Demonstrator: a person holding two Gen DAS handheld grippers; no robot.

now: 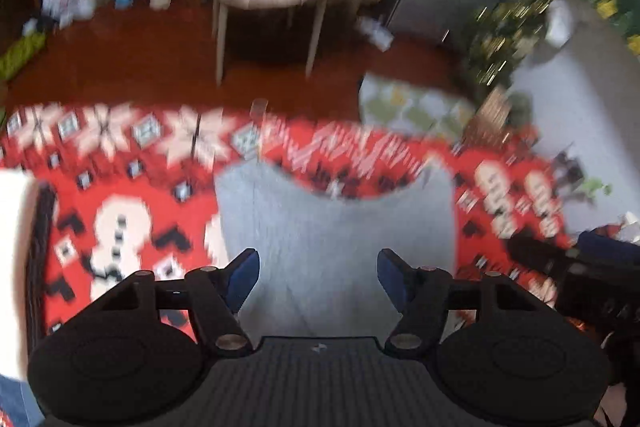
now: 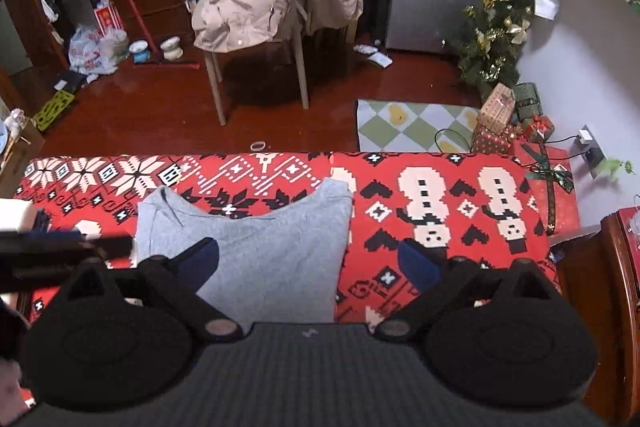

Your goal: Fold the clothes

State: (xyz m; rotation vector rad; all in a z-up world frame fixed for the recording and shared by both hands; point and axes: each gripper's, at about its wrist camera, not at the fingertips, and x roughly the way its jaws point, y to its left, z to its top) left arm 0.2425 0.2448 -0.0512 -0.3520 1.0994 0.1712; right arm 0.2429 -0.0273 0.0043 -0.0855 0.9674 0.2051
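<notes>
My left hand-held gripper [image 1: 318, 277] and right hand-held gripper [image 2: 310, 265] both hang wide open, nothing in them, above the grey shirt [image 2: 256, 243] lying flat on the red tabletop [image 2: 460, 163].

Red cover [image 2: 460, 187] right of grey garment [image 2: 260, 247] bare; chair [image 2: 260, 39] well beyond.

Left black plastic two-finger gripper [image 1: 318, 277]: dark blue pads on the fingertips [image 1: 244, 277], angular linkage arms with round metallic pivot screws, two big round black discs at the base, ribbed dark grey centre plate with a small pale mark. Right black plastic two-finger gripper [image 2: 314, 265]: same build, blue pads [image 2: 420, 267], coppery pivot screws, ribbed plate. White sleeve cuff [image 1: 14, 227] at left edge, blurred.
</notes>
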